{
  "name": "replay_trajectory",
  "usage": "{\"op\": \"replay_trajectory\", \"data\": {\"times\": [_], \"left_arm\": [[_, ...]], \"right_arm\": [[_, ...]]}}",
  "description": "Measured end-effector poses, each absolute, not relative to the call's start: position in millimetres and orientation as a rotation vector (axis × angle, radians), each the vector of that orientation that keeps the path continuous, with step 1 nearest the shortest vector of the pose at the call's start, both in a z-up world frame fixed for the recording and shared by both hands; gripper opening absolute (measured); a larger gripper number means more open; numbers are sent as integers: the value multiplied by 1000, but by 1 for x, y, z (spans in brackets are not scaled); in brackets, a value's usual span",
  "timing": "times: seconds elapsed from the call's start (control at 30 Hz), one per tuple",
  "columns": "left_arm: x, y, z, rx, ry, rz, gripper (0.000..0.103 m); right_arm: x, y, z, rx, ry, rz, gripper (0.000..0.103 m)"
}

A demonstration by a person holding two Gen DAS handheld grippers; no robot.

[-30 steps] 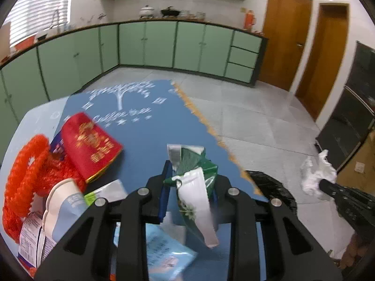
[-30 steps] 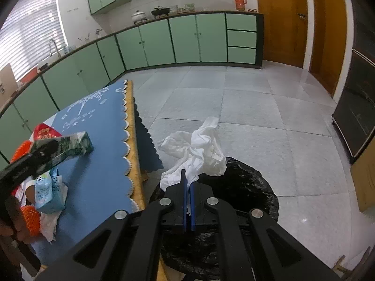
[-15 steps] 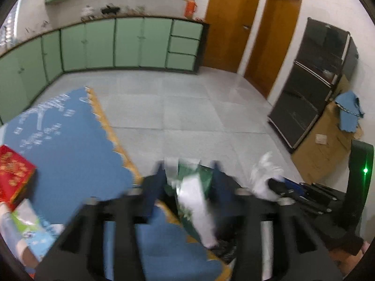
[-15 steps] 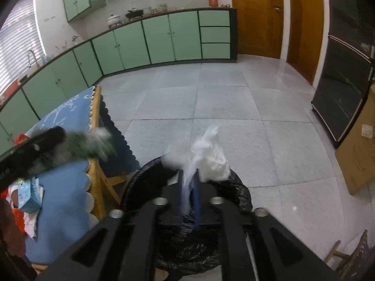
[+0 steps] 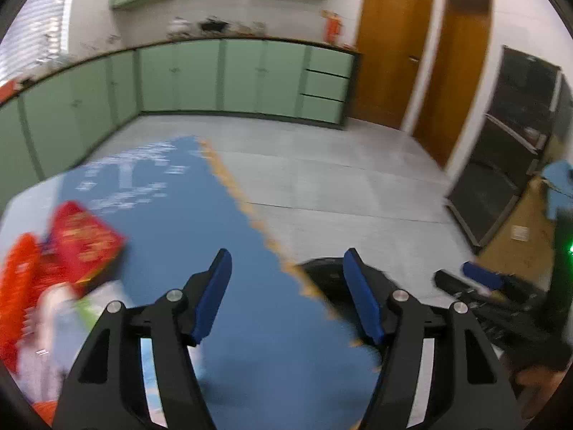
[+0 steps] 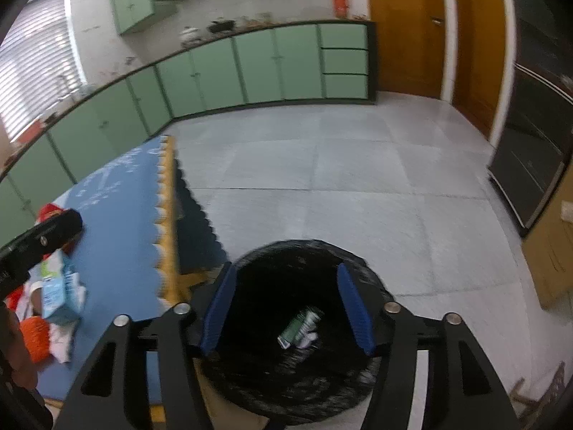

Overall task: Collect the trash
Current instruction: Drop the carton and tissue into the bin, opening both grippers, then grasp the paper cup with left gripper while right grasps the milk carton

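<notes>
Left gripper (image 5: 286,268): released, its blue pads spread with nothing between them; the jaws have just been opening. It hangs over the right edge of the table, where the scalloped yellow border runs.
Right gripper (image 6: 284,283): released as well, jaws wide and bare; they too have just been opening. It hangs over the mouth of the bin.
Bin (image 6: 322,383): a round bin lined with a black bag, standing on the tiled floor just beside the table's right edge.
Green carton (image 6: 300,326): lies tilted at the bottom of the bin, inside the black bag.
White tissue (image 6: 309,338): a small crumpled piece touching the carton's lower end, also in the bin.
Table (image 5: 172,215): covered by a blue cloth with white print toward the far end.
Red packet (image 5: 86,240): near the table's left edge, blurred.
Orange net (image 5: 18,297): at the left edge, touching the red packet.
Blue and white carton (image 6: 59,294): on the table near the left edge, lying among white scraps; details too blurred to read.
Cabinets (image 6: 250,68): pale green doors along the far wall.
</notes>
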State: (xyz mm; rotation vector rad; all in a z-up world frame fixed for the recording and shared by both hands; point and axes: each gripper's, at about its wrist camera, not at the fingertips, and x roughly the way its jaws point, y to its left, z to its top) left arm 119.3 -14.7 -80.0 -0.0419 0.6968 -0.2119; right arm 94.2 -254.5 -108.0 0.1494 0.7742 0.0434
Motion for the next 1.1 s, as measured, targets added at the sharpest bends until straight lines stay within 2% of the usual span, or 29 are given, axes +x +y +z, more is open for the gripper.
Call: {"op": "replay_trajectory", "data": {"times": [0.23, 0.43, 0.8, 1.1], "left_arm": [[78, 69, -71, -40, 660, 50, 65], [51, 116, -74, -67, 676, 189, 65], [26, 155, -87, -124, 692, 261, 65], [21, 162, -91, -134, 694, 260, 65]], "right_arm": [[94, -181, -94, 102, 721, 268, 70], [89, -113, -97, 27, 714, 464, 70], [82, -40, -112, -67, 752, 659, 70], [91, -21, -131, -98, 808, 629, 70]]}}
